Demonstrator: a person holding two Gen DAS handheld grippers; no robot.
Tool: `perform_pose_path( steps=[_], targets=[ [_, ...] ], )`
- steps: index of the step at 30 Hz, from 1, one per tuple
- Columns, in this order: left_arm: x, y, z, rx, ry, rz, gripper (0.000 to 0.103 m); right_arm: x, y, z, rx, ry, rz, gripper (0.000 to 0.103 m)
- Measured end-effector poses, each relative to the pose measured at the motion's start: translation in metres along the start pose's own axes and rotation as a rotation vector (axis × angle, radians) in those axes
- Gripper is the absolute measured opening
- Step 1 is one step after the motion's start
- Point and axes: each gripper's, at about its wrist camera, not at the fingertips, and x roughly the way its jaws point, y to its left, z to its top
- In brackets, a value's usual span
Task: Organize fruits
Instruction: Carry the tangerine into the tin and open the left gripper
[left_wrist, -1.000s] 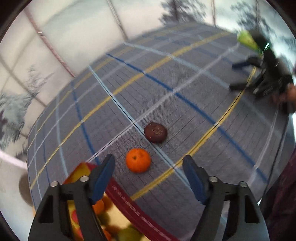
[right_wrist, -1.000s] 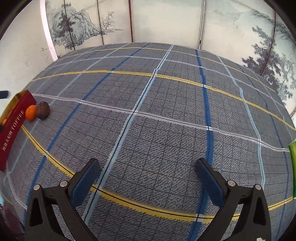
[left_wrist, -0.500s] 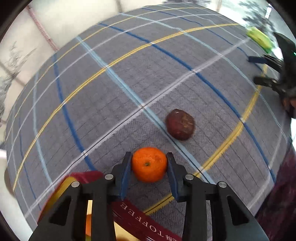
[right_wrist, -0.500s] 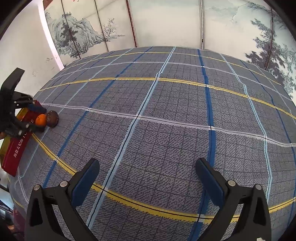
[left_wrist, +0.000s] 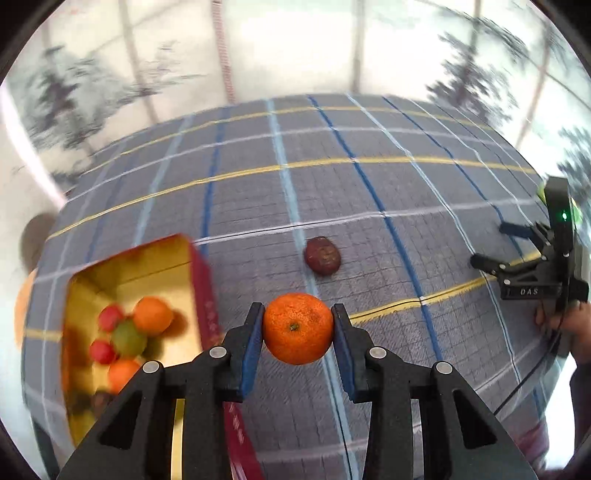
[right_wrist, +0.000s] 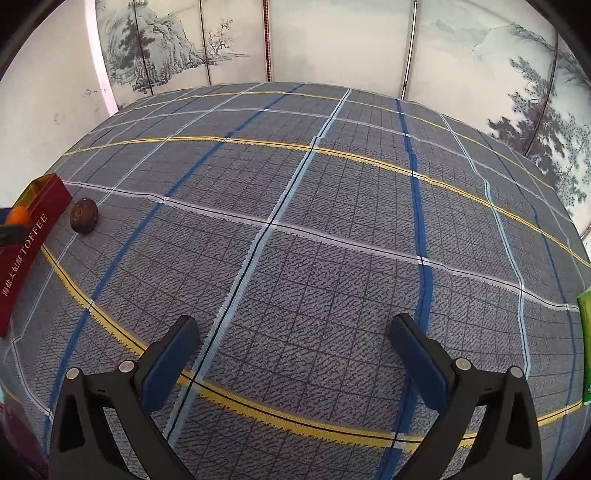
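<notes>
Since half a second ago the left gripper (left_wrist: 297, 328) has lifted the orange (left_wrist: 297, 328) off the table (left_wrist: 369, 206) and swung toward the box (left_wrist: 201, 273), which now fills much more of the lower left of its view. Its jaws are clenched on the orange, one blue pad pressed against each side, and the fruit hangs clear of the plaid cloth, just to the right of the box's red wall. Inside the box lie several fruits (left_wrist: 127, 338), orange, red and green, though blur makes it hard to count them or tell what kind each one is. A dark brown round fruit (left_wrist: 322, 255) sits on the cloth a little beyond the held orange, apart from the box. From the right wrist view that same brown fruit (right_wrist: 84, 215) rests just beside the red box (right_wrist: 26, 240), whose side reads TOFFEE. The right gripper (right_wrist: 293, 360) hovers over bare cloth well apart from the fruit, its jaws spread wide and grasping nothing. A green object (right_wrist: 585, 343) shows at the far right edge of the table.
</notes>
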Motion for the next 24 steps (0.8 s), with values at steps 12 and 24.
perform_pose_path(
  steps=[12,24],
  targets=[
    [-0.037,0.027,-0.039,-0.158,-0.068,0.115,0.038,0.000,-0.004,0.000,0.023,0.000,-0.019,0.103],
    [-0.052,0.058,-0.062,-0.233,-0.098,0.193,0.038,0.001,-0.006,0.000,0.029,0.001,-0.026,0.103]
  ],
)
